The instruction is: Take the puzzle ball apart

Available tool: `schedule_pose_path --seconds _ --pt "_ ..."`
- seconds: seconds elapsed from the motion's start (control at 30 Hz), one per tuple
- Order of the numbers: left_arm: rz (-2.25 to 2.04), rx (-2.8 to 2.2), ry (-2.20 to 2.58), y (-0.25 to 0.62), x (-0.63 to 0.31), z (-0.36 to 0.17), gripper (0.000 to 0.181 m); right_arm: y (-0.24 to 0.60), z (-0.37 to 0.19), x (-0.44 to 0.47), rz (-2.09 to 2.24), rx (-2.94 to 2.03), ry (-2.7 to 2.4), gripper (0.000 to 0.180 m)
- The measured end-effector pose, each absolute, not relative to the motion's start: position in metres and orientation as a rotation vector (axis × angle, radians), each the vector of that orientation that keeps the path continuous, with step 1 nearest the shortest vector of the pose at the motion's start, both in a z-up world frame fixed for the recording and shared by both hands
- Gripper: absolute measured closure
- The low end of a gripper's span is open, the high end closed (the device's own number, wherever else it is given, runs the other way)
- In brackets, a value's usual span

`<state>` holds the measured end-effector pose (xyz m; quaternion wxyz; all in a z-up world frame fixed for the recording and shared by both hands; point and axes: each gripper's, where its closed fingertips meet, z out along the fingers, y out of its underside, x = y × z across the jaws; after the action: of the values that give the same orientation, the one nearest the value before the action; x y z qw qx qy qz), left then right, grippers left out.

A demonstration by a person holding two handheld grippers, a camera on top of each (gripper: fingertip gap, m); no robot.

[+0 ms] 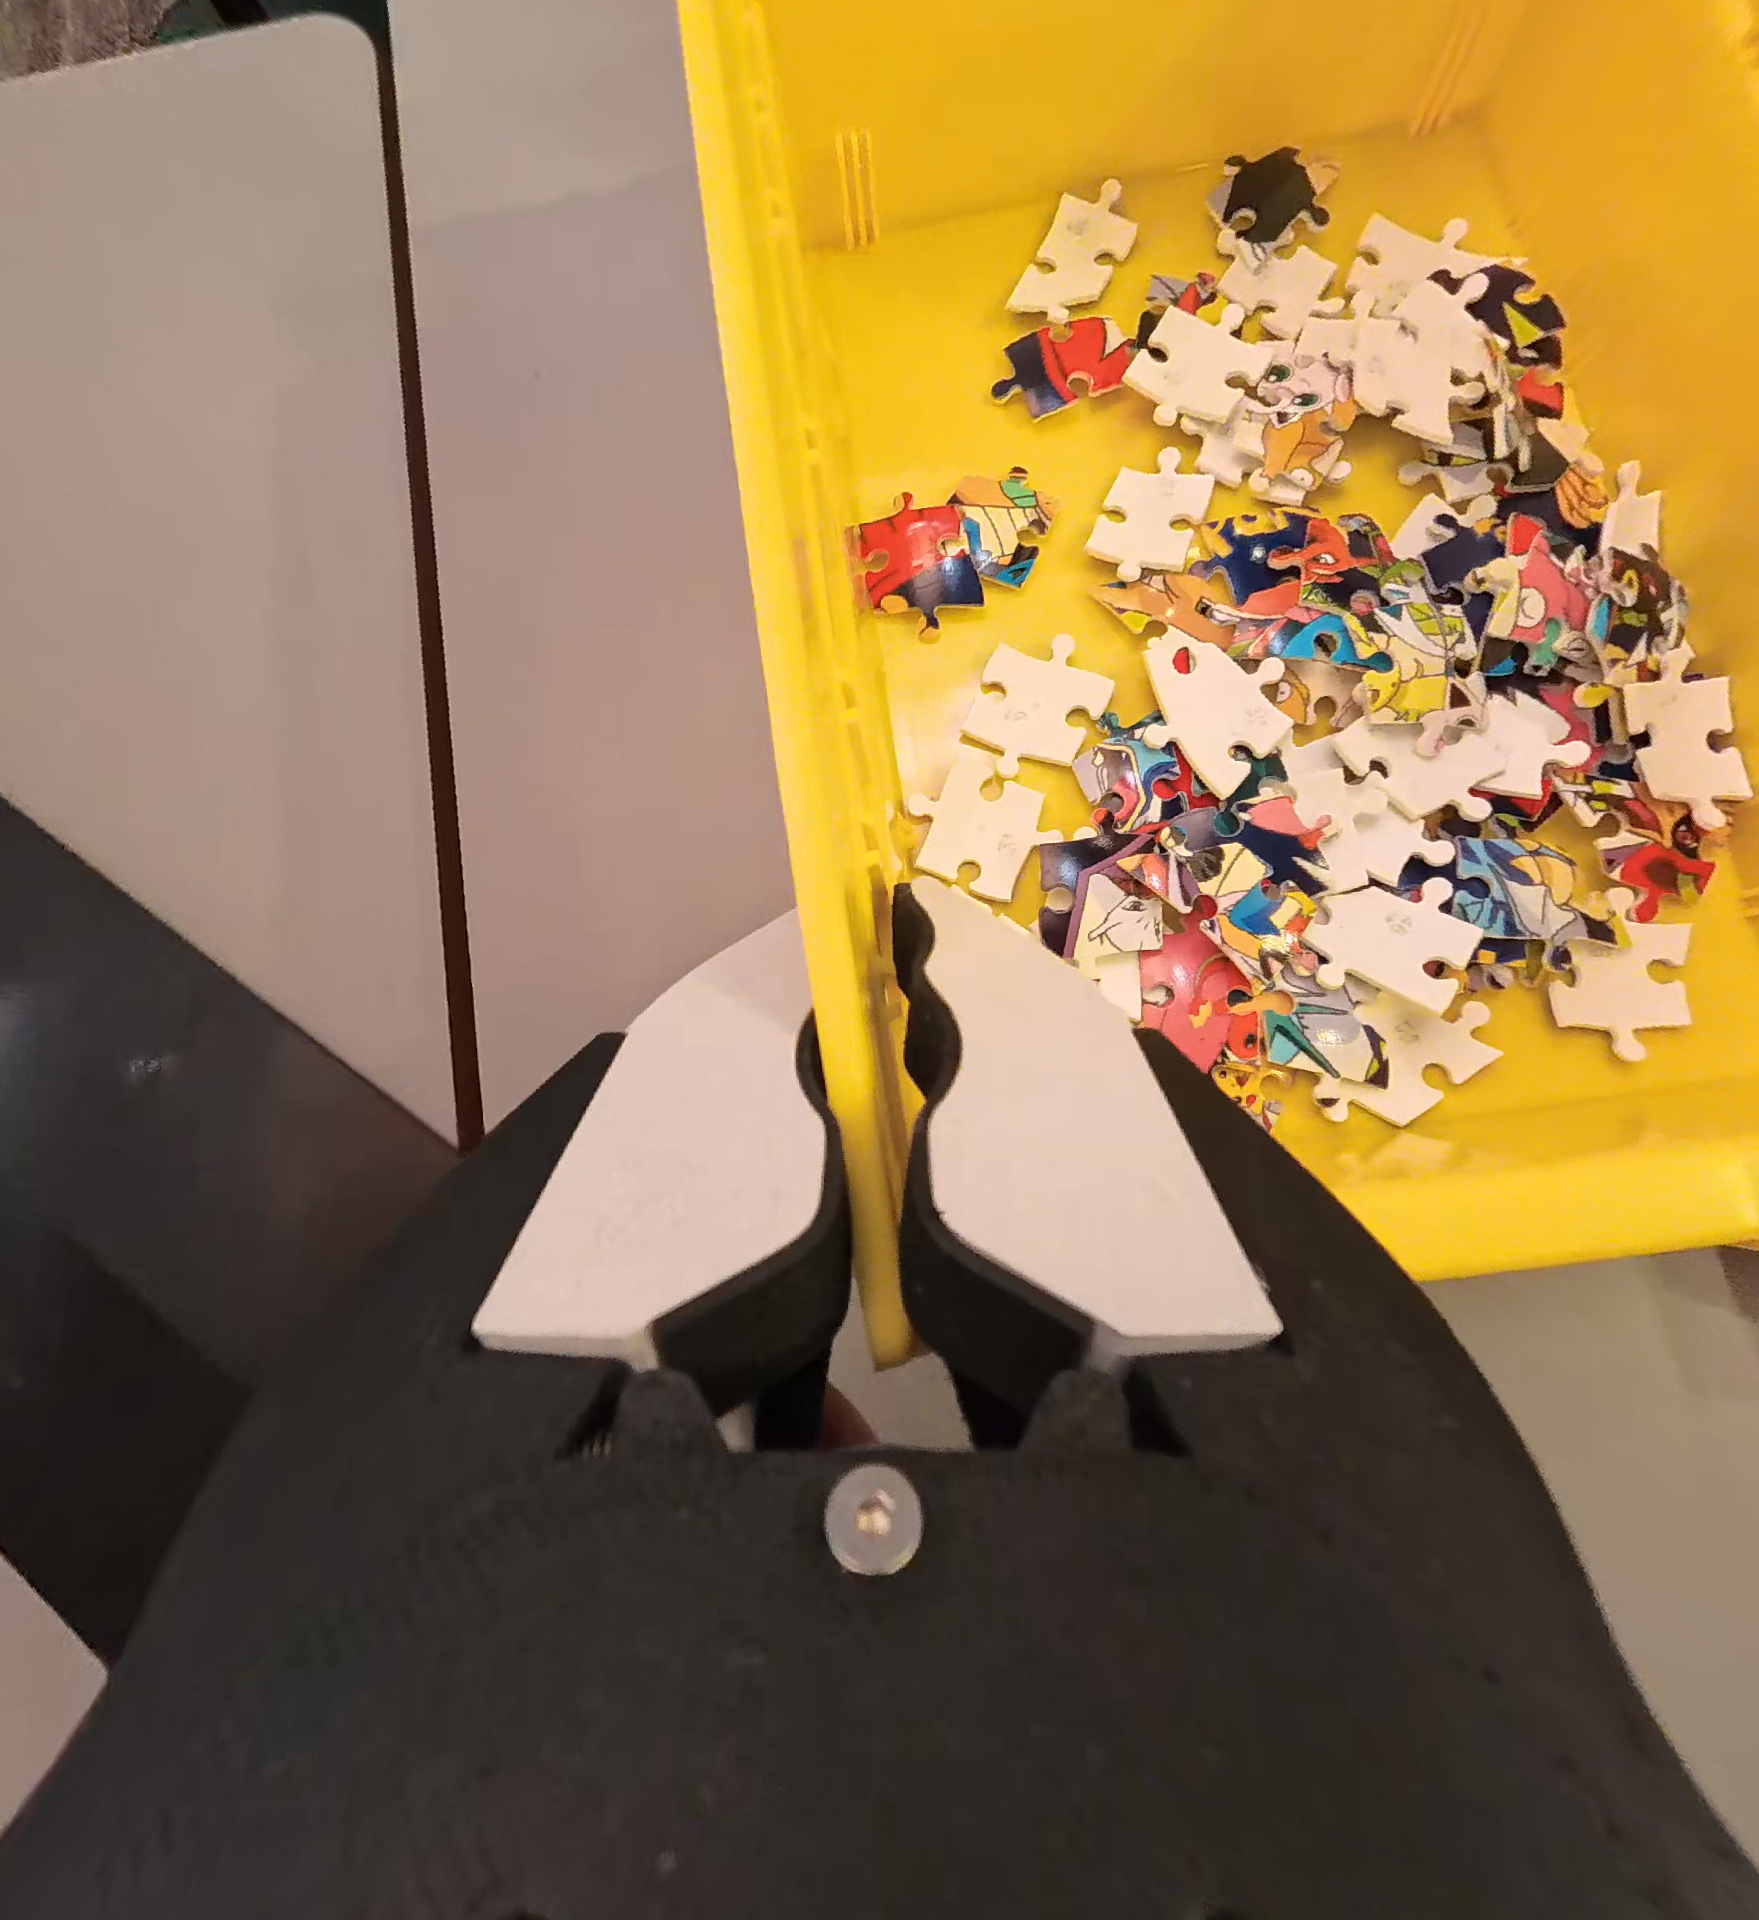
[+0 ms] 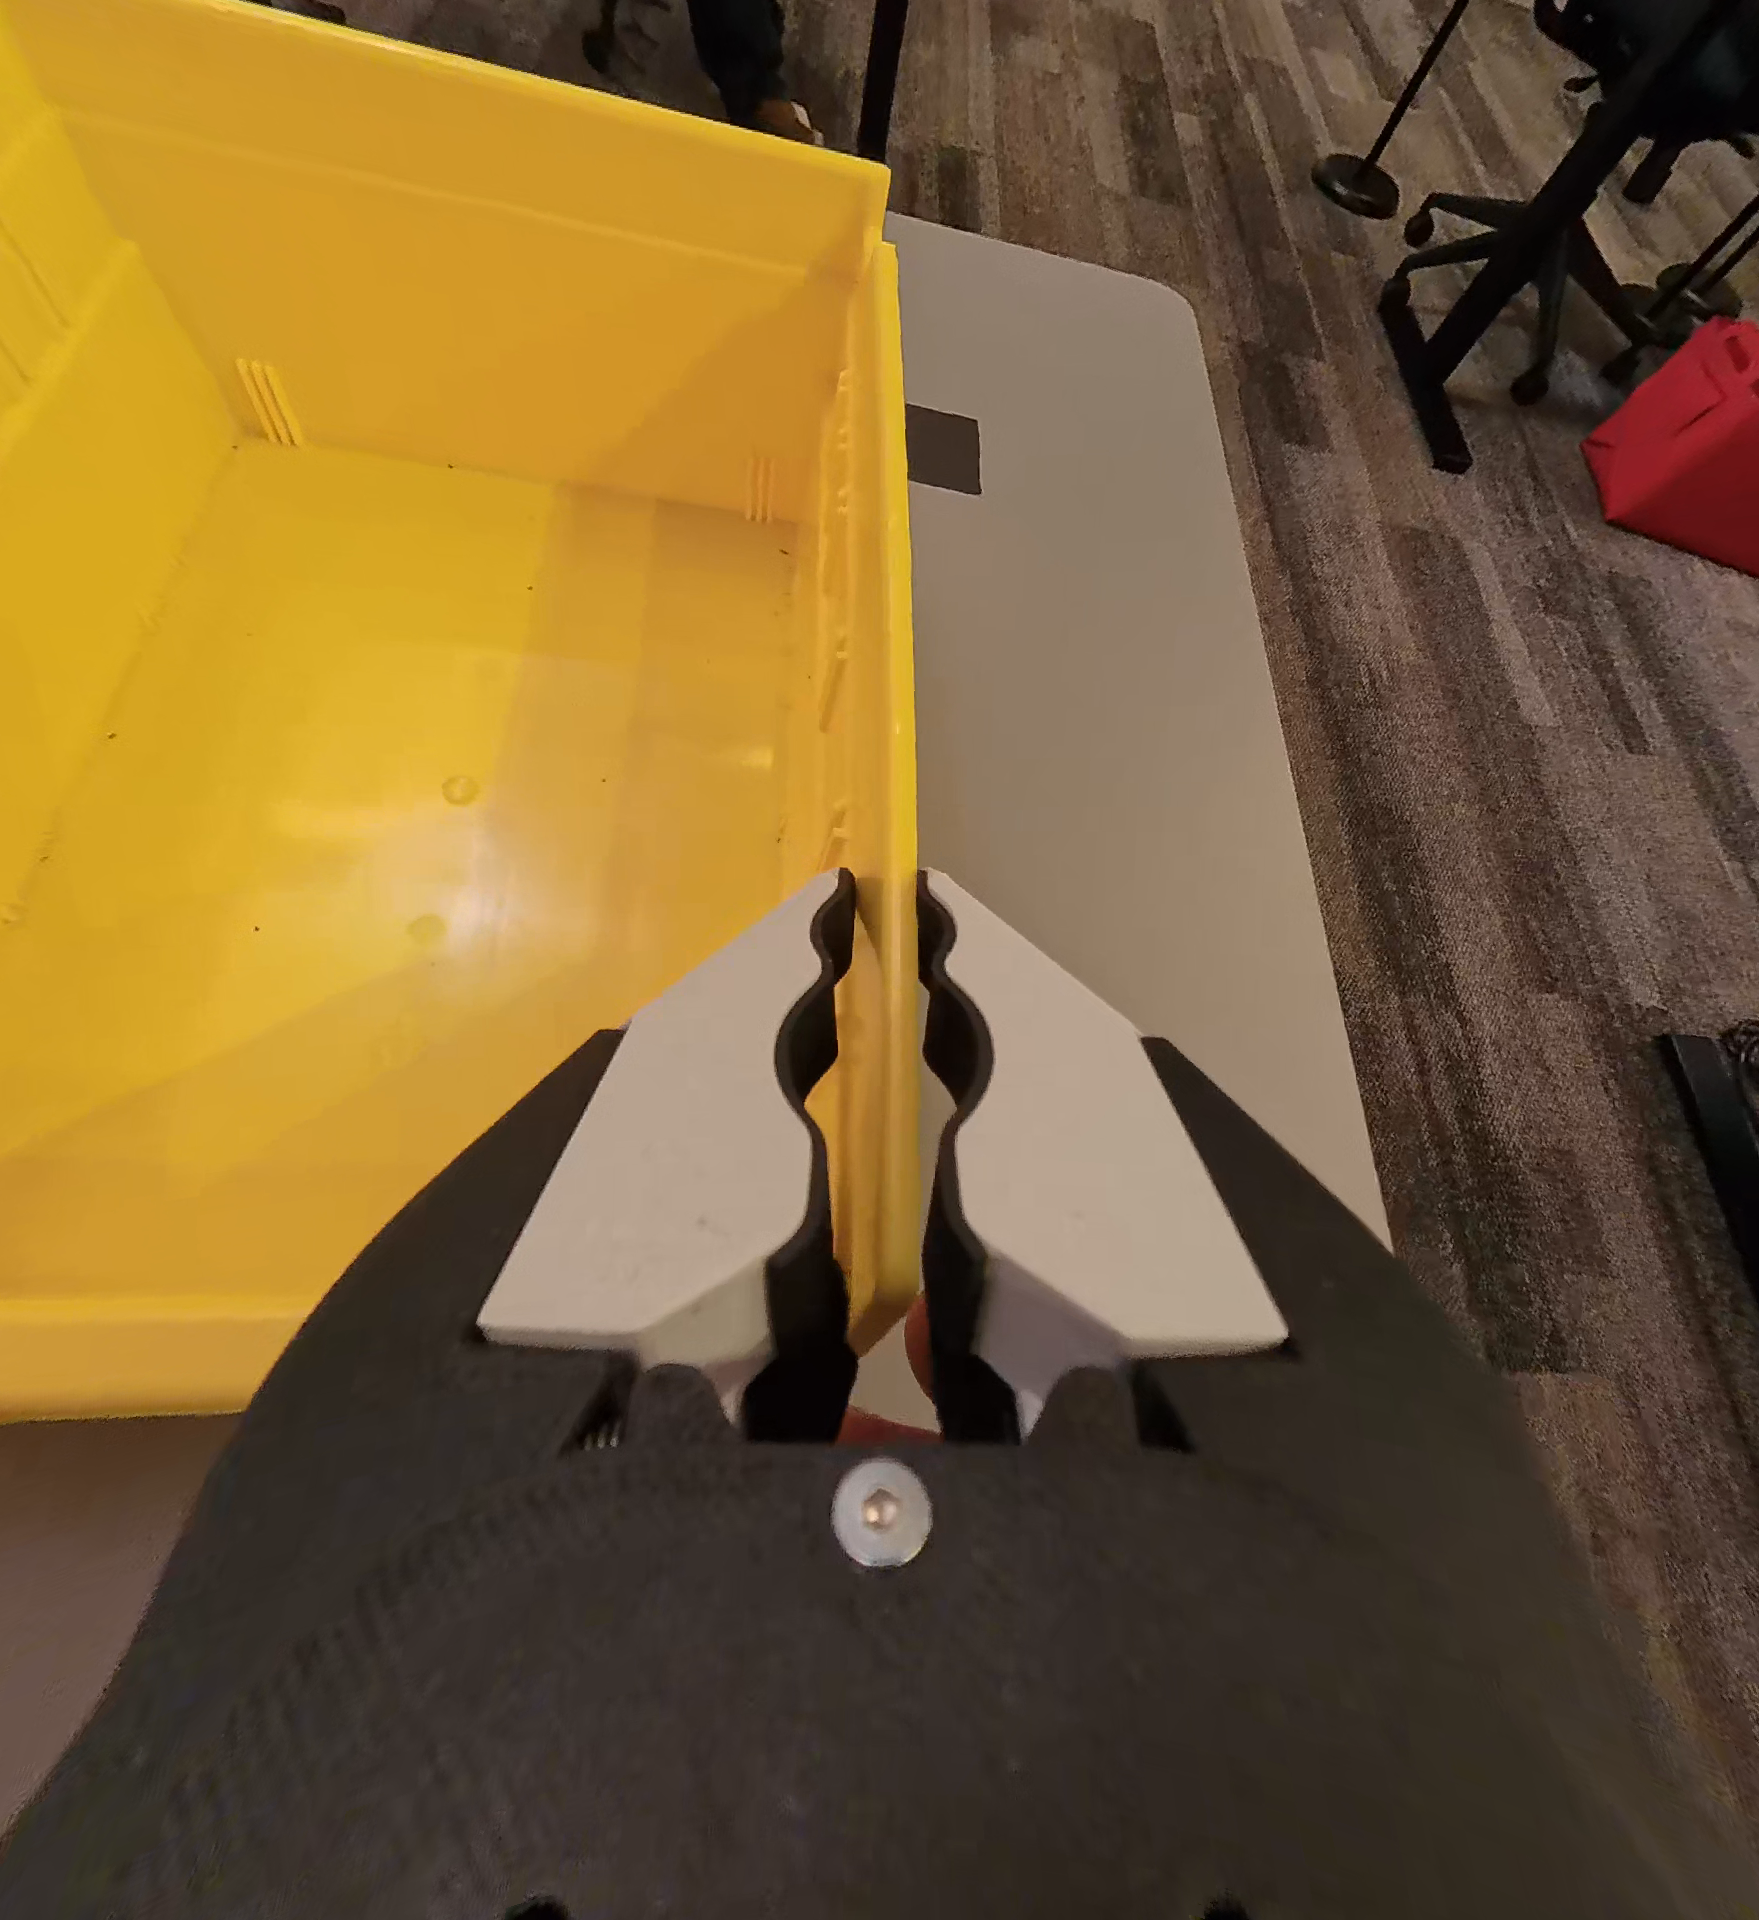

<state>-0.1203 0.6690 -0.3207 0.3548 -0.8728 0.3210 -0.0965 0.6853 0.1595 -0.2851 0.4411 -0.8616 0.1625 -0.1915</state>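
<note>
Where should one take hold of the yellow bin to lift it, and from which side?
Grip the thin upright side walls of the yellow bin, one on each side, from its near corners. The left gripper and right gripper are each shut on a wall edge there; the loose puzzle pieces lie clear inside.

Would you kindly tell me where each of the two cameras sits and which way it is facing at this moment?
Left wrist view: sits on the left tongs, looking forward and down along them at the yellow bin, whose wall they clamp, and at the loose puzzle pieces inside; only the tongs' own fingers show.
Right wrist view: sits on the right tongs, shut on the bin's opposite wall, looking at bare bin floor, grey table and carpet.
Shared: the same yellow bin, gripped on both sides.
</note>
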Motion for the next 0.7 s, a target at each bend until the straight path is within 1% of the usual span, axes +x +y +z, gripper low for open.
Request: schedule_pose_path --seconds 0.6,0.7 --pt "-0.311 -2.241 0.768 0.675 -0.115 -0.319 0.176 0.179 -0.285 0.694 -0.512 -2.111 0.418 0.172" --pt "-0.305 -2.221 0.747 0.677 -0.116 -0.317 0.173 0.178 -0.285 0.695 -0.498 -2.114 0.451 0.171"
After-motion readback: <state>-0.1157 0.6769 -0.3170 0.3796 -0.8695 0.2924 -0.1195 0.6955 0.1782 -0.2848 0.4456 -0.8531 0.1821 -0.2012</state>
